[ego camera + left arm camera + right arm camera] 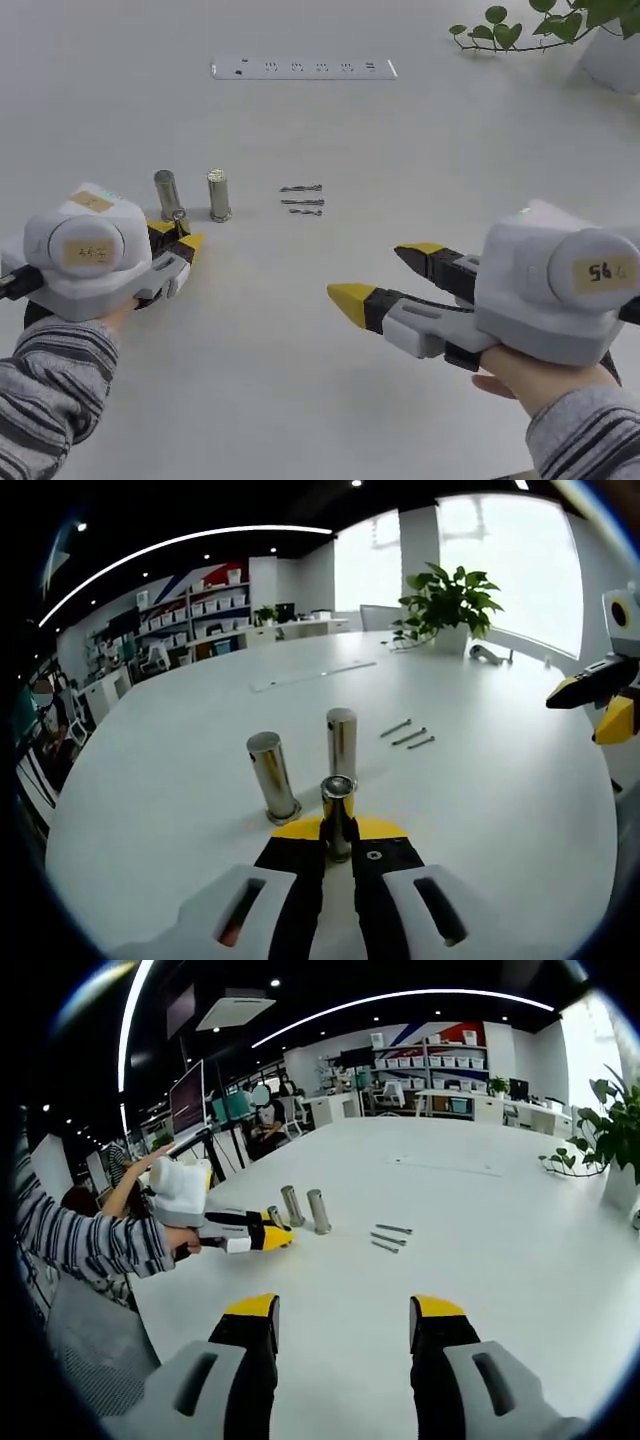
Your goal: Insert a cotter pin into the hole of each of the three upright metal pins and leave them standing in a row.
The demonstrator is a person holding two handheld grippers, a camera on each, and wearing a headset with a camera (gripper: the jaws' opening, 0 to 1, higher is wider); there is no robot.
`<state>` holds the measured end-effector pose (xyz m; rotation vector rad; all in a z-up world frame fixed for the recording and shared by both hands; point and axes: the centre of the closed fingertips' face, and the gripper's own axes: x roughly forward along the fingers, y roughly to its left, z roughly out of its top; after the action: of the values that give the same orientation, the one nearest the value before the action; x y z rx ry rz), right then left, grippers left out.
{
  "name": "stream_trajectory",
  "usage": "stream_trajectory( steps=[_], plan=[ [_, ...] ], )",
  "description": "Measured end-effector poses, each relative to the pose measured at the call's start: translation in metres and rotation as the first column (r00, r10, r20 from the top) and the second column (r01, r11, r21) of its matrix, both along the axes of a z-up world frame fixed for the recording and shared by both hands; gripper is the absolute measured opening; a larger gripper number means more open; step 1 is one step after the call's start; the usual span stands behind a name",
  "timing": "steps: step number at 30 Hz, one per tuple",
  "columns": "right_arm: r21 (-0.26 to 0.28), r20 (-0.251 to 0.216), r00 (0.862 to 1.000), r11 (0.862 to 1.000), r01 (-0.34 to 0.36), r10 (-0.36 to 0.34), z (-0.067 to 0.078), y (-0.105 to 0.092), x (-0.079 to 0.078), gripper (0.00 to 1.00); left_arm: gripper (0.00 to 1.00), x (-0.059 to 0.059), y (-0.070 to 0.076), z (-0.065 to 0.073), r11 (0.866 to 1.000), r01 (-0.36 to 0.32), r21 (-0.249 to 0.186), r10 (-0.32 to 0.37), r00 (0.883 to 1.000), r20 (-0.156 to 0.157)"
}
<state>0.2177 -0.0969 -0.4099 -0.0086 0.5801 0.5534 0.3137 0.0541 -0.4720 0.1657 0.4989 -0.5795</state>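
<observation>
Here, the left gripper (pixel 180 238) clenched a silver cylindrical metal pin (pixel 338 805) beside two upright matching pins (pixel 218 193); the right gripper (pixel 385 272) gaped empty, well right of them

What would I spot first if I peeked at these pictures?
Two big white grippers with yellow tips: the left gripper is shut on one metal pin, and the right gripper hangs open above the table. Just past the left one stand two more shiny pins, with three little cotter pins lying beside them.
</observation>
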Motion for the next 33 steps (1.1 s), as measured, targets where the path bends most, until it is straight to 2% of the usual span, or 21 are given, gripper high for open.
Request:
stream_trajectory(
  steps=[6,12,13,14,15,16,17,18,19,20,21,22,24,26,28,30,31,33],
  plan=[
    [-0.005,-0.004,1.0,1.0,-0.006,0.006,-0.002,-0.001,-0.001,0.49,0.05,0.0,-0.004,0.0,1.0,0.025,-0.015,-0.025,1.0,0.002],
    [-0.007,0.003,1.0,1.0,-0.01,0.01,-0.001,-0.003,0.002,0.49,0.05,-0.013,-0.015,0.001,0.997,0.069,-0.022,-0.069,0.998,0.003],
    [-0.005,0.003,1.0,1.0,-0.011,0.012,-0.001,-0.003,0.003,0.49,0.05,-0.016,-0.017,0.001,0.997,0.071,-0.026,-0.071,0.997,-0.003],
    [-0.004,0.002,1.0,1.0,-0.015,0.015,-0.001,-0.003,0.002,0.49,0.05,-0.018,-0.019,0.0,0.997,0.062,-0.049,-0.063,0.998,-0.03],
    [-0.001,0.005,1.0,1.0,-0.029,0.029,-0.001,0.0,0.002,0.49,0.06,-0.02,-0.021,0.0,0.996,0.064,-0.057,-0.066,0.997,-0.041],
    [-0.003,0.012,0.999,0.999,-0.047,0.047,-0.001,0.002,0.001,0.49,0.07,-0.021,-0.022,0.0,0.996,0.071,-0.048,-0.073,0.997,-0.037],
    [-0.021,0.024,0.996,0.996,-0.082,0.082,-0.002,0.005,0.0,0.49,0.09,-0.023,-0.024,-0.002,0.996,0.091,-0.014,-0.091,0.996,-0.025],
    [-0.037,0.028,0.995,0.995,-0.095,0.096,-0.005,0.006,0.0,0.49,0.17,-0.026,-0.025,-0.006,0.994,0.105,0.008,-0.104,0.994,-0.025],
    [-0.048,0.023,0.994,0.994,-0.102,0.103,-0.008,0.007,-0.002,0.49,0.24,-0.032,-0.027,-0.013,0.994,0.107,0.021,-0.106,0.993,-0.056],
    [-0.049,0.024,0.995,0.994,-0.1,0.101,-0.01,0.008,-0.003,0.5,0.29,-0.037,-0.028,-0.018,0.994,0.109,0.026,-0.107,0.992,-0.073],
    [-0.049,0.023,0.994,0.993,-0.104,0.105,-0.013,0.01,-0.005,0.5,0.35,-0.035,-0.033,-0.01,0.993,0.119,0.015,-0.119,0.993,-0.006],
    [-0.044,0.022,0.994,0.993,-0.106,0.107,-0.014,0.01,-0.007,0.5,0.38,-0.045,-0.035,-0.014,0.991,0.132,0.02,-0.131,0.99,-0.055],
    [-0.028,0.024,0.994,0.994,-0.103,0.104,-0.017,0.013,-0.012,0.5,0.44,-0.052,-0.036,-0.014,0.994,0.109,0.026,-0.107,0.992,-0.068],
    [-0.011,0.011,0.994,0.994,-0.11,0.11,-0.022,0.018,-0.017,0.5,0.47,-0.059,-0.033,-0.013,0.995,0.095,0.022,-0.094,0.993,-0.076],
    [0.004,0.001,0.993,0.993,-0.121,0.121,-0.027,0.022,-0.021,0.5,0.48,-0.065,-0.031,-0.01,0.995,0.095,0.025,-0.093,0.993,-0.069],
    [0.019,-0.022,0.993,0.993,-0.114,0.114,-0.031,0.024,-0.024,0.49,0.48,-0.069,-0.026,-0.01,0.996,0.082,0.047,-0.078,0.994,-0.075],
    [0.034,-0.03,0.994,0.994,-0.103,0.104,-0.031,0.025,-0.024,0.49,0.48,-0.071,-0.023,-0.007,0.996,0.072,0.055,-0.068,0.995,-0.07],
    [0.064,-0.039,0.994,0.993,-0.096,0.099,-0.029,0.03,-0.025,0.5,0.48,-0.071,-0.018,-0.001,0.998,0.055,0.044,-0.053,0.997,-0.055]
  ],
)
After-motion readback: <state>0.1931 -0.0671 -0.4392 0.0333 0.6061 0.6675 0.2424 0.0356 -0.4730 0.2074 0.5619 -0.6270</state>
